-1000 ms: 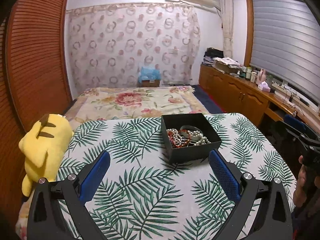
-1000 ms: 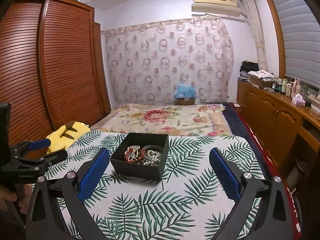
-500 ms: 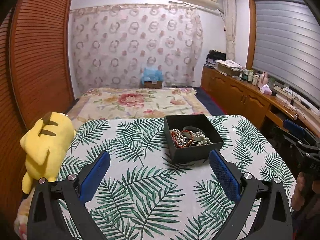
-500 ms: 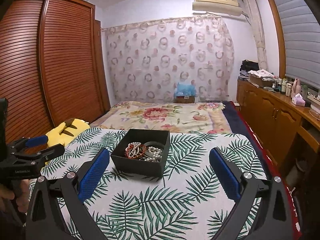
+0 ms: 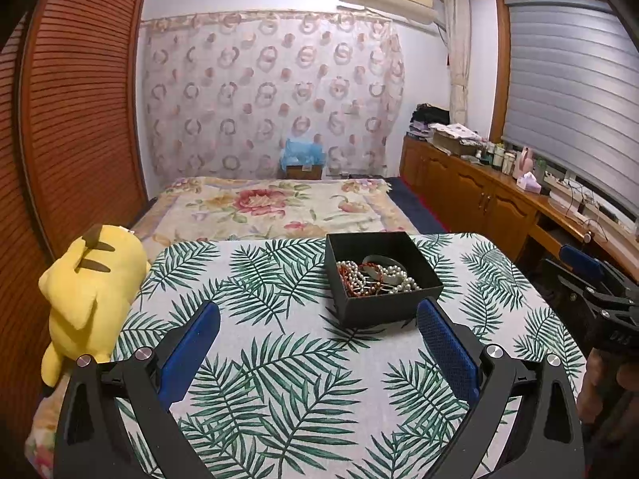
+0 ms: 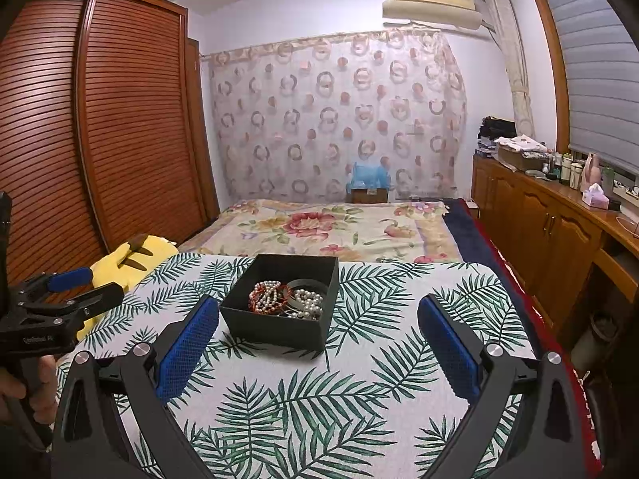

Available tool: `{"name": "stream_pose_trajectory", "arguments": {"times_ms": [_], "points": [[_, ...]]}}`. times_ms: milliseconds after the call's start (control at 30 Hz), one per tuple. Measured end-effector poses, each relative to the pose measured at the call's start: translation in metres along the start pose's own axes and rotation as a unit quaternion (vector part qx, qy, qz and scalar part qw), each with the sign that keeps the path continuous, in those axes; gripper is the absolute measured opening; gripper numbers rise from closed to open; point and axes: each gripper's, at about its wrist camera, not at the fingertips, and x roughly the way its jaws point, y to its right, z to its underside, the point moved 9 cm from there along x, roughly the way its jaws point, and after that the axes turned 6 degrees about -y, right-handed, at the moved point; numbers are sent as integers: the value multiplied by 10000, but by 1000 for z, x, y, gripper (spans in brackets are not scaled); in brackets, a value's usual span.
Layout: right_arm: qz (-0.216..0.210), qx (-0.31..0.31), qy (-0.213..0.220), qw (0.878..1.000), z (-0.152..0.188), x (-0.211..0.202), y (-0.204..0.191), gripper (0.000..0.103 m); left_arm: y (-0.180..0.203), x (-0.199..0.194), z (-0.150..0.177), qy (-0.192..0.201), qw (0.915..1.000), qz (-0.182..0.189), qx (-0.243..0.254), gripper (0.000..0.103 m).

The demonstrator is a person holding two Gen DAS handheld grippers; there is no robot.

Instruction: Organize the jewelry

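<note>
Jaws spread wide, empty, on left gripper (image 5: 318, 313) and right gripper (image 6: 318, 307); black box (image 6: 279, 329) holds bead jewelry (image 6: 285, 299).

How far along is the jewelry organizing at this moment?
Nothing looks sorted: pearl strands and red beads lie tangled together in the black box on the leaf-print cloth. Nothing is in hand; the left hand-held gripper and right hand-held gripper hover open, short of the box. All separating remains.

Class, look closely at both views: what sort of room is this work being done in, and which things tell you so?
Most likely a home bedroom. A bed with a floral blanket lies beyond the leaf-print table, a slatted wooden wardrobe lines one wall, and a yellow plush toy sits beside the table.
</note>
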Motion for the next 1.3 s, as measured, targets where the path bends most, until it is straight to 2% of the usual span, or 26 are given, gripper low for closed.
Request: {"name": "stream_pose_trajectory", "arguments": {"times_ms": [1300], "points": [[-3,9,0,10000,1,1,-2,100,9,-7,-5,74,10000,-12,54,95]]}}
